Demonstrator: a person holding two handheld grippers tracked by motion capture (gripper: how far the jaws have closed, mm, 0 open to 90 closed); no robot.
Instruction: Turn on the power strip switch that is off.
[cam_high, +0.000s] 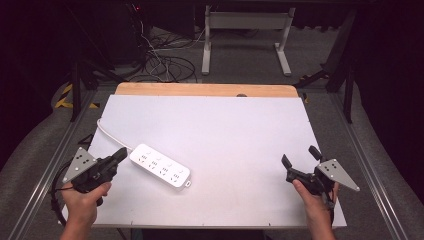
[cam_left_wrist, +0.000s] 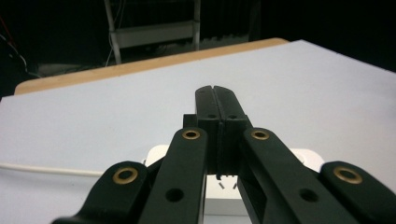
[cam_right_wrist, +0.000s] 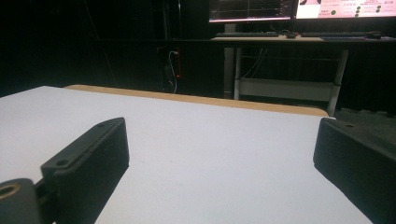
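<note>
Left claw (cam_high: 121, 152): jaws pressed together with nothing between them, as its own gripper view shows, where the two black jaw faces meet along a single seam. It sits at the near left of the white tabletop (cam_high: 235, 130), held in the person's left hand (cam_high: 85, 200), tips pointing toward the power strip (cam_high: 160, 166).

Power strip: white, flat on the tabletop, directly ahead of the left claw's tips and just beside them; whether the tips touch its near end cannot be settled from the high view. In the left gripper view it lies beneath and behind the closed jaws, partly hidden by them. Its white cord (cam_high: 111, 137) runs off from the end nearest the left claw toward the tabletop's left edge.

Right claw (cam_high: 300, 159): jaws spread wide, empty, well apart from the power strip, held in the right hand (cam_high: 312, 197) at the near right of the tabletop.
</note>
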